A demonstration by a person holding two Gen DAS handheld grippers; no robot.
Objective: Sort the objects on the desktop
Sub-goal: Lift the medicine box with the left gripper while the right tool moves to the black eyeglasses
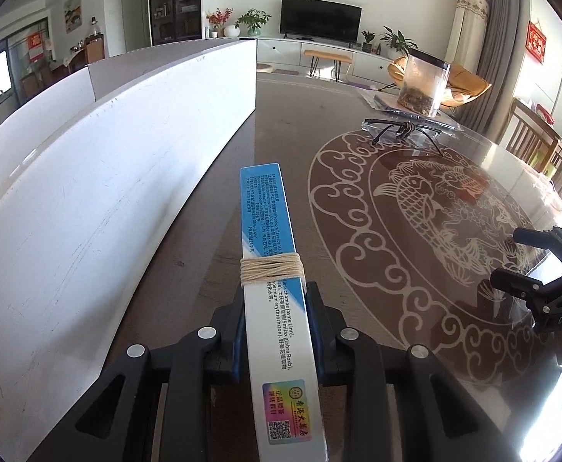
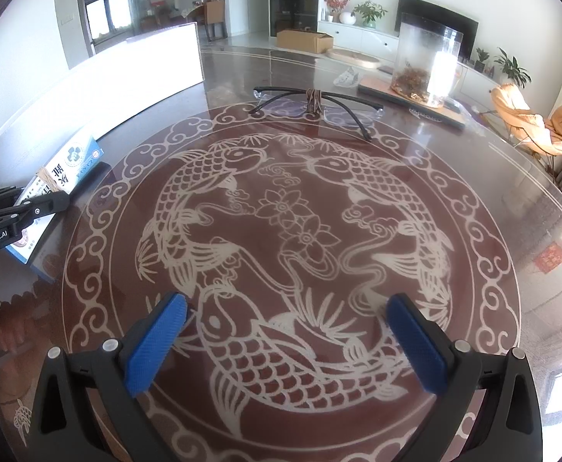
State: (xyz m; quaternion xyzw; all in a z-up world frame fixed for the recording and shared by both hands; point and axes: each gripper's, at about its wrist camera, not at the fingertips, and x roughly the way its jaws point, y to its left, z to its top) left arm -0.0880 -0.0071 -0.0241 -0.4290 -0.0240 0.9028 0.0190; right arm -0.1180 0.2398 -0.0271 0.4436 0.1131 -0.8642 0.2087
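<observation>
Left wrist view: left gripper (image 1: 275, 331) is clamping a string-wrapped box (image 1: 271, 254), centre frame.
Right gripper (image 2: 286, 331): gaping wide, holding nothing.

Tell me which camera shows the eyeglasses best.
The right wrist view: the eyeglasses lie near centre frame, both temples and lenses visible on the table. The left wrist view shows them smaller and farther off, beyond the held box.

A dark television (image 1: 320, 15) is seen on the far wall, flanked by potted plants (image 1: 253, 20); an orange chair (image 2: 531, 123) stands at right.
</observation>
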